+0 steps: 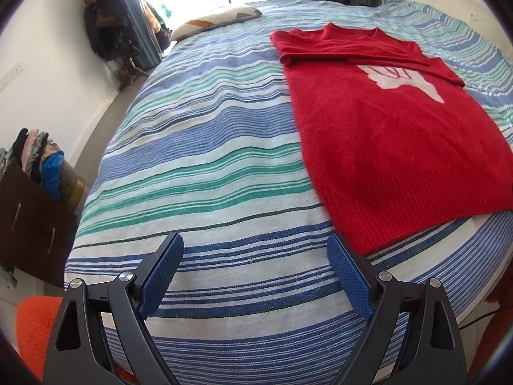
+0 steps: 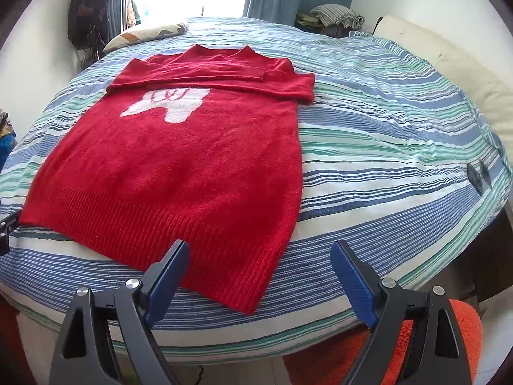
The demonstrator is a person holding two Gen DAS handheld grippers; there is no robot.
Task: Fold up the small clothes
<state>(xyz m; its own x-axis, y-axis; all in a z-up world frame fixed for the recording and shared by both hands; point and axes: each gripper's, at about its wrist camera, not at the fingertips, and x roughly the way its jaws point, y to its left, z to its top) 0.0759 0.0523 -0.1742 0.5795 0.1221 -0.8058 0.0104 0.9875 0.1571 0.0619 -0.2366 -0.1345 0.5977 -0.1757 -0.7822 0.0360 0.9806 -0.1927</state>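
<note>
A red knit sweater [image 1: 394, 141] with a white motif lies flat on the striped bedspread [image 1: 208, 160], hem toward me, both sleeves folded across the chest. My left gripper [image 1: 256, 240] is open and empty, hovering over the bed's near edge just left of the hem's left corner. In the right wrist view the sweater [image 2: 179, 173] fills the middle left. My right gripper [image 2: 259, 247] is open and empty, above the hem's right corner, its left finger over the ribbed hem.
A patterned pillow [image 1: 218, 21] lies at the bed's far left. A dark dresser [image 1: 29, 218] with clothes stands left of the bed. An orange rug [image 2: 368, 353] lies on the floor below the near edge. A cream cushion [image 2: 449, 64] lies along the bed's right side.
</note>
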